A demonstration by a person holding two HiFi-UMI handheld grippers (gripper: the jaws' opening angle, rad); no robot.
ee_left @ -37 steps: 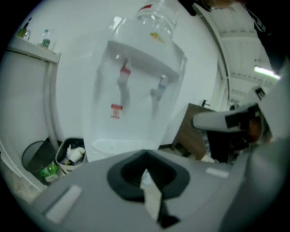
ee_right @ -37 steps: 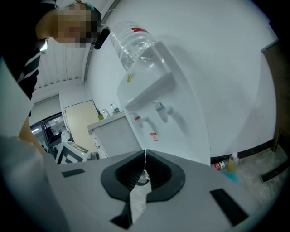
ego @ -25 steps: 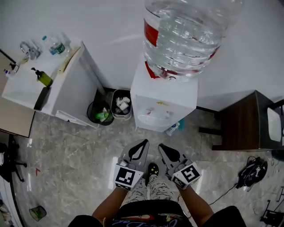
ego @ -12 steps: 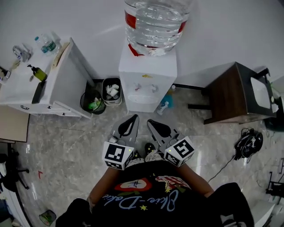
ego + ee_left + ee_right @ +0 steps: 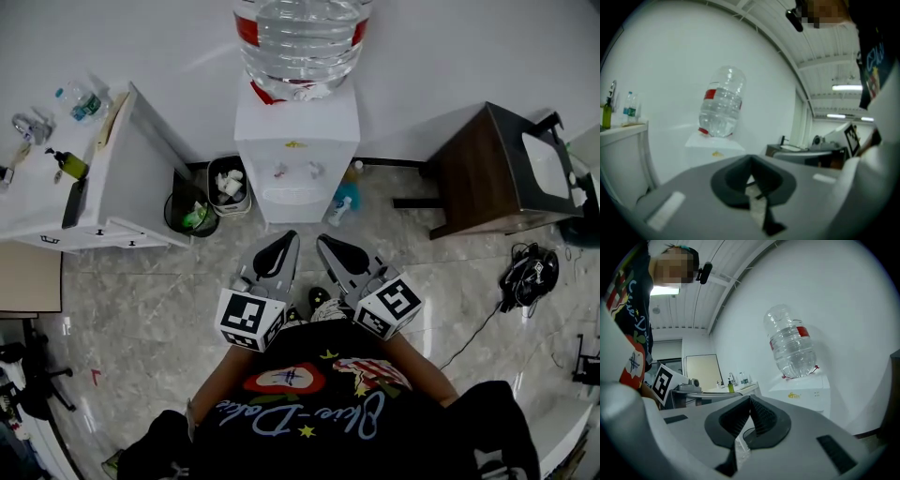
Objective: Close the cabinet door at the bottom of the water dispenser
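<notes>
Where the white wall meets the floor [image 5: 141, 300], the water dispenser [image 5: 295, 141] stands upright with a large clear bottle [image 5: 300, 37] on top. Its front face [image 5: 295, 192] is squeezed into a narrow strip by the steep angle, so the state of the cabinet door at its bottom cannot be told. A bin [image 5: 228, 185] full of rubbish stands just beside the dispenser's left, with a round black bin [image 5: 190, 216] next to it. Two spray bottles [image 5: 343, 202] sit on the floor at the dispenser's right. Near the person's body, the left gripper [image 5: 284, 238] and right gripper [image 5: 328, 242] point toward the dispenser, well apart from it. The left fingers [image 5: 733, 180] are together on nothing, and so are the right fingers [image 5: 764, 420]. A white surface [image 5: 37, 187] carrying small bottles lies far left, and a dark table [image 5: 483, 173] far right.
</notes>
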